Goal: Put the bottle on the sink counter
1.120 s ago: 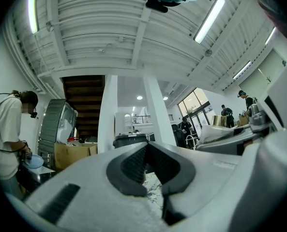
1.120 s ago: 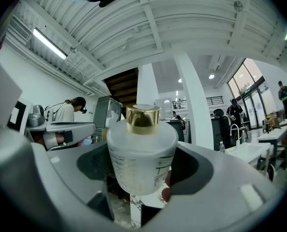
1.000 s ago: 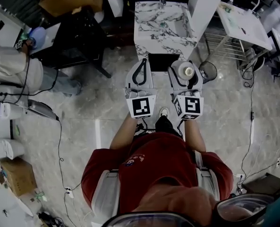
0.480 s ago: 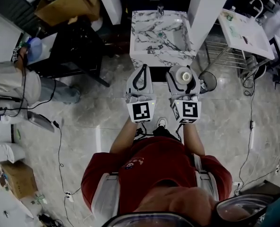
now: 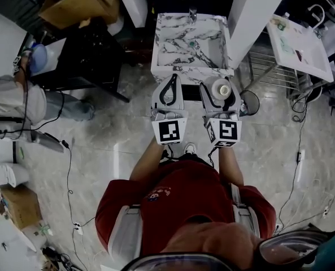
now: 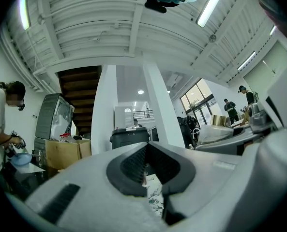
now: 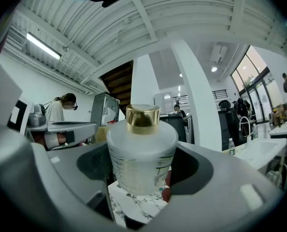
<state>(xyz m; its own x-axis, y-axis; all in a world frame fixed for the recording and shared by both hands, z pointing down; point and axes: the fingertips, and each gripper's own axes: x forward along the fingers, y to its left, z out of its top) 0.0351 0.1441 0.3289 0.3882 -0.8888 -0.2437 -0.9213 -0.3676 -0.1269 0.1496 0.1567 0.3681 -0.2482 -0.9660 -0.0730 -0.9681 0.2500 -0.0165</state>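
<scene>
Head view: looks down on the right gripper [image 5: 220, 83] clamped on the bottle [image 5: 221, 88], with the left gripper [image 5: 169, 79] level beside it, jaws together and holding nothing. Places the sink counter [image 5: 175, 35] straight ahead of both tools, its marble front edge just past their tips. Catches the bottle end-on from above, gold cap [image 5: 225, 87] facing the camera, so the long axis reads as upright. Puts the bottle hand opposite the counter's right front part and the empty hand opposite the left. Leaves unclear whether the bottle already overhangs the edge or sits just short of it.

Left gripper view: shows dark pads meeting with nothing between them, and only a sliver of veined marble [image 6: 154, 200] through the gap below.

Right gripper view: fills the frame with the frosted bottle [image 7: 142, 153], pinched at its sides by wide-set jaws, cap [image 7: 143, 117] on top, base hanging free. Reveals marble counter [image 7: 133, 203] lower down and ahead, apart from the base.

Judged from this: calls for a short carry forward and then down with the right hand, bottle kept vertical so the base lands flat on the counter's near right side, clear of the basin. Leaves the left hand no evident part.
</scene>
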